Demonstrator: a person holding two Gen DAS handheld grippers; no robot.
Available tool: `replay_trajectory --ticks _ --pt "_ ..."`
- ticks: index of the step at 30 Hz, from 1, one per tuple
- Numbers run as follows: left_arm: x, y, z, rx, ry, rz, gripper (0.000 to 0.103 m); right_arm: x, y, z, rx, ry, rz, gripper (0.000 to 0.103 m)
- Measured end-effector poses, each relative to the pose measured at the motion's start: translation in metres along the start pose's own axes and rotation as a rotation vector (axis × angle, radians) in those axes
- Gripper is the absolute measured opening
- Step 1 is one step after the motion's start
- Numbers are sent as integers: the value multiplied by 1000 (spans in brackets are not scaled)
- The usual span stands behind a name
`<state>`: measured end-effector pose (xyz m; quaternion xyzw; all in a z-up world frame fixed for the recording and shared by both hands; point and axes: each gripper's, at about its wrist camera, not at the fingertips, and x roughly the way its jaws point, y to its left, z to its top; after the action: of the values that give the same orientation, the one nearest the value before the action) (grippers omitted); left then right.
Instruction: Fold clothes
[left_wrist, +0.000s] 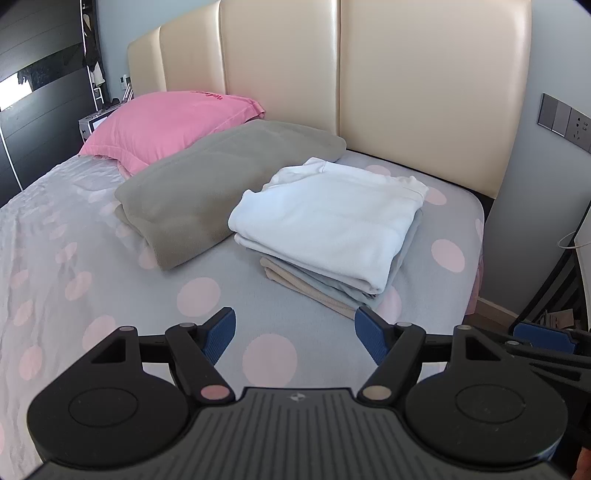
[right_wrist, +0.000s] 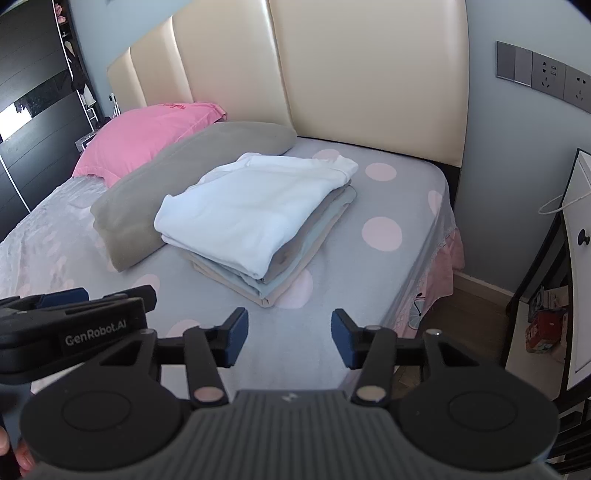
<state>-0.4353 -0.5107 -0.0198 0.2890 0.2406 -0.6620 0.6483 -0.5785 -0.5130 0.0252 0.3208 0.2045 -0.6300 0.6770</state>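
Here, at the head end of a bed, a neat stack of folded clothes (left_wrist: 328, 229) lies on a grey sheet with pink dots (left_wrist: 207, 295). A white garment (right_wrist: 251, 210) sits on top, with pale blue-grey and beige layers showing beneath it at the near corner. Just beside the stack, on its left, lies a folded olive-grey blanket (left_wrist: 207, 184), touching it or nearly so; behind that rests a pink pillow (left_wrist: 162, 125) against a cream padded headboard (left_wrist: 406, 81).

Two handheld grippers hover side by side over bare sheet, short of the stack. The left gripper (left_wrist: 294, 334) has its blue-padded fingers spread wide and carries nothing. The right gripper (right_wrist: 289, 338) is likewise spread apart and empty. Neither touches any cloth.

Judging from this, the folding step looks finished for the garments in sight: everything visible is already squared and piled. No unfolded garment shows in either view. The next move would likely call for finding another loose garment outside these views, or else squaring the top white piece, whose far edge looks slightly rumpled, by pinching a corner with care not to drag the layers beneath.
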Motion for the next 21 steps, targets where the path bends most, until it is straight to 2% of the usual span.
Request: replay_trajectory --ticks 5,8,21 --pt "0 -1 0 6 -1 0 70 0 2 0 -6 -3 -15 54" --pt "0 -1 0 5 -1 0 70 0 2 0 -9 -7 -17 58" --pt "0 -1 0 1 3 3 70 0 2 1 -17 -10 -30 58"
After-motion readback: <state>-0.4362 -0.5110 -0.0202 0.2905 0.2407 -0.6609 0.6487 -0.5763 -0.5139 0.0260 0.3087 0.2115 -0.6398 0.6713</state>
